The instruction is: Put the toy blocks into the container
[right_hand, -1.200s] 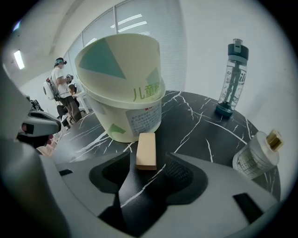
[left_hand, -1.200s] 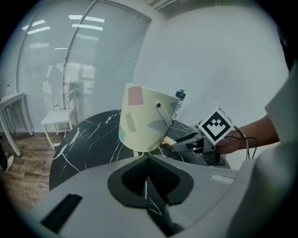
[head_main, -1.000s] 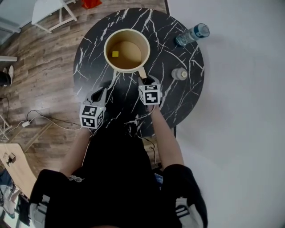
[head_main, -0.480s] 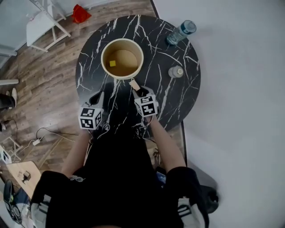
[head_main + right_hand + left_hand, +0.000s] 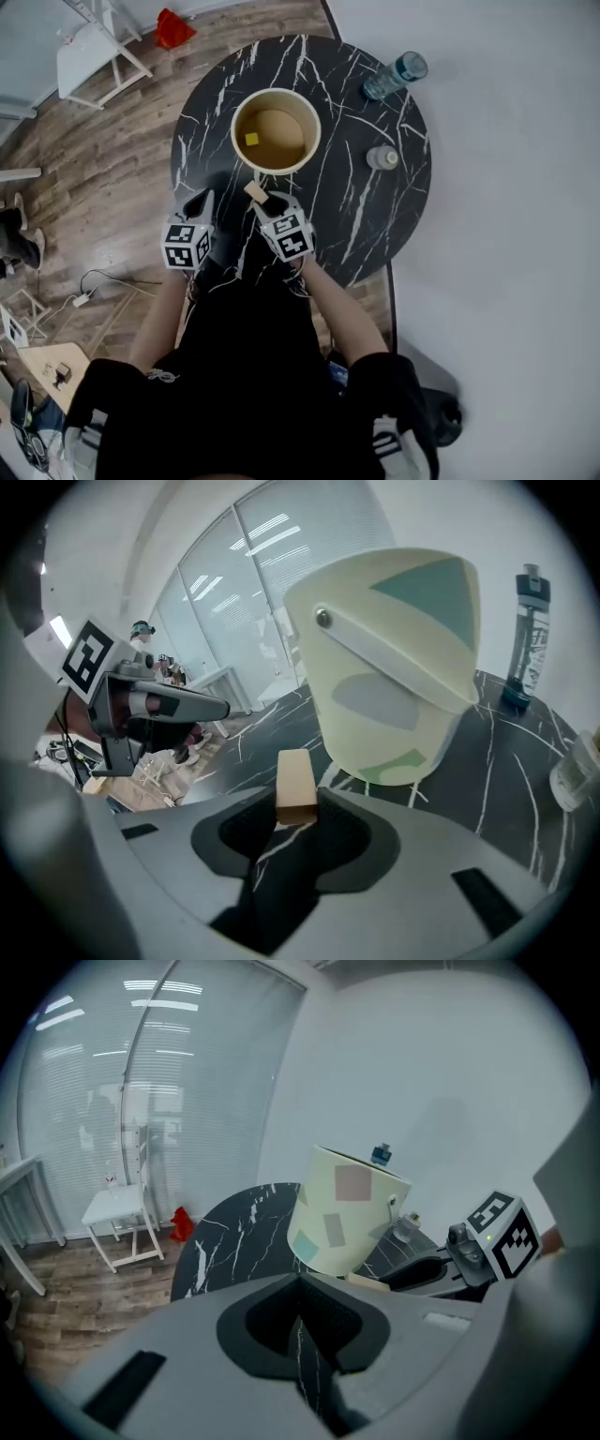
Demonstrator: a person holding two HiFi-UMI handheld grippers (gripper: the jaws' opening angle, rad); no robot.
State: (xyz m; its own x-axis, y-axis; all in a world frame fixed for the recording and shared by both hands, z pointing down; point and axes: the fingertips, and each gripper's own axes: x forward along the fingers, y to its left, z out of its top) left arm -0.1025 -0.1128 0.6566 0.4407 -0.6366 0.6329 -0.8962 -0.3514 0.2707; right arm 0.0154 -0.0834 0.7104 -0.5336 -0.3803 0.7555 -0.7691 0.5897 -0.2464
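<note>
A cream bucket (image 5: 302,155) stands on the round black marble table (image 5: 366,216), with a yellow block (image 5: 251,140) lying inside it. My right gripper (image 5: 262,198) is shut on a tan wooden block (image 5: 253,191), just in front of the bucket's near rim. In the right gripper view the block (image 5: 296,785) stands upright between the jaws (image 5: 296,810), and the bucket (image 5: 394,686) rises close behind it. My left gripper (image 5: 201,202) hovers to the left over the table's edge. Its jaws (image 5: 302,1321) are shut with nothing in them, and the bucket (image 5: 347,1213) is ahead.
A water bottle (image 5: 396,74) lies at the table's far right. A small jar (image 5: 381,157) stands nearer, to the right of the bucket. A white chair (image 5: 89,47) and a red object (image 5: 171,28) sit on the wooden floor beyond the table. Cables (image 5: 94,277) trail at the left.
My right gripper has moved left and back from the bucket's near rim, with the tan block still in it. The left gripper has barely moved.
</note>
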